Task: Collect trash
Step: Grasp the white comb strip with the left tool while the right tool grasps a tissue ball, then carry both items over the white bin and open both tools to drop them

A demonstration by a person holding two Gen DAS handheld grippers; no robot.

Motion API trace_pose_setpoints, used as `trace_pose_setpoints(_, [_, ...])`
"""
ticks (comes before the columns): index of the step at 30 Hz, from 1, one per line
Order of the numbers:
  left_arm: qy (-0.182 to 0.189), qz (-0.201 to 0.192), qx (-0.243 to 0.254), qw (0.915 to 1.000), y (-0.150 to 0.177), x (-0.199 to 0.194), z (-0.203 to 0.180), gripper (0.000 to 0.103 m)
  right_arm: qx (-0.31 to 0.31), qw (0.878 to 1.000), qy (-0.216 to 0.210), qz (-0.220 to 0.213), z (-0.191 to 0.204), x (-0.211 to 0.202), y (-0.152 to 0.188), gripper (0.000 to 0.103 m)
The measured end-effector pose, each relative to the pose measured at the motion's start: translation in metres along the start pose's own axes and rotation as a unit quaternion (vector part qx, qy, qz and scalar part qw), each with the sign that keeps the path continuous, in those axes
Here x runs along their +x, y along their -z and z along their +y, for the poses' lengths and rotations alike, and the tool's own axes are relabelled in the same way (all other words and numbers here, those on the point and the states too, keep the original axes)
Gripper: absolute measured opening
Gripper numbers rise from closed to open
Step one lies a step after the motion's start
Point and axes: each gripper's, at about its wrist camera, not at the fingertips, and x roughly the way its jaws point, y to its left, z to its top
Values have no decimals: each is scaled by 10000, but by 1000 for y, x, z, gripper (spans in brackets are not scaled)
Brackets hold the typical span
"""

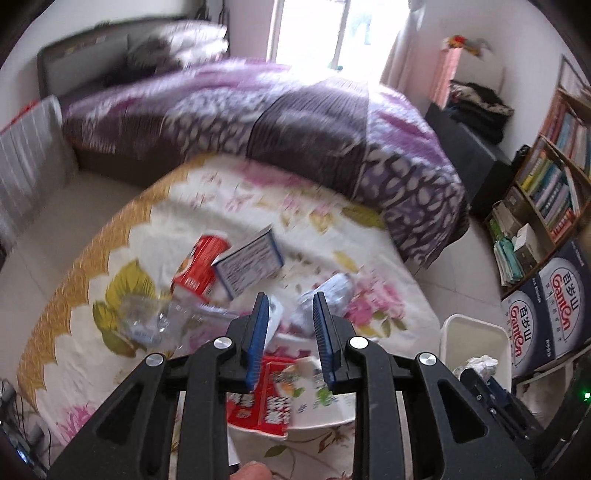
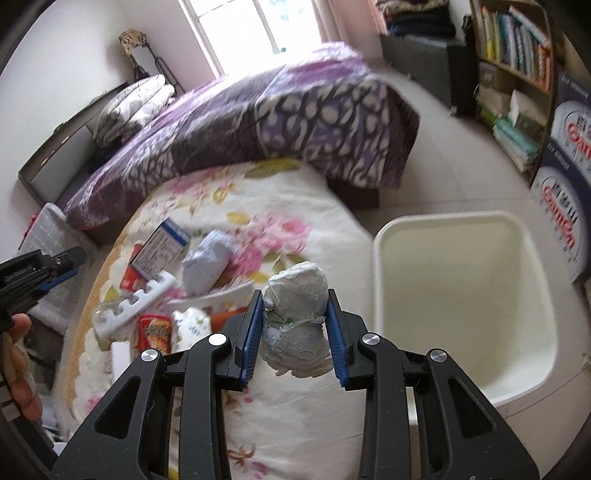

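Nearest in the right wrist view, the right gripper [image 2: 293, 295] is clamping a crumpled white paper wad [image 2: 297, 317] between its blue pads, both pads pressing on its sides. The wad is hanging above the near edge of the floral bedsheet [image 2: 288, 417], beside the white trash bin [image 2: 384, 243], which is standing on the floor just to the right of the bed.

In the left wrist view, the left gripper [image 1: 289, 301] is sitting at its narrowest setting; a gap shows between the pads and no item is lying in it. A fingertip [image 1: 253, 470] is showing at the bottom edge.

The remaining trash is lying on the bedsheet beyond the grippers: a red snack packet [image 1: 266, 398] directly under the left fingers, a clear plastic wrapper [image 1: 147, 321] to the left, a red cup [image 1: 201, 267] on its side touching a blue-and-white carton [image 1: 249, 264], and a pale blue crumpled bag [image 1: 328, 295] to the right. A white notched plastic piece [image 2: 136, 299] is showing in the right wrist view.

Farther back, a purple patterned quilt [image 1: 295, 122] is lying folded across the bed, with pillows [image 1: 192, 44] at the headboard. A bookshelf [image 1: 554, 173] and printed cartons [image 1: 546, 317] are standing along the right wall. A bright window [image 1: 314, 29] is occupying the far wall.
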Motion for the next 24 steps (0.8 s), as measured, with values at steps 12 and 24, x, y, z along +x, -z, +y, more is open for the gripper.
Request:
trace_pose_setpoints(12, [331,858,191,9956,-19,31,6,75,256,9995,90,-142,-34,-16,-5,31])
trace_pose_setpoints(24, [-209,2079,612,9760,9,109,29,65,383,9993,-45,1,-36,-8,-6,31])
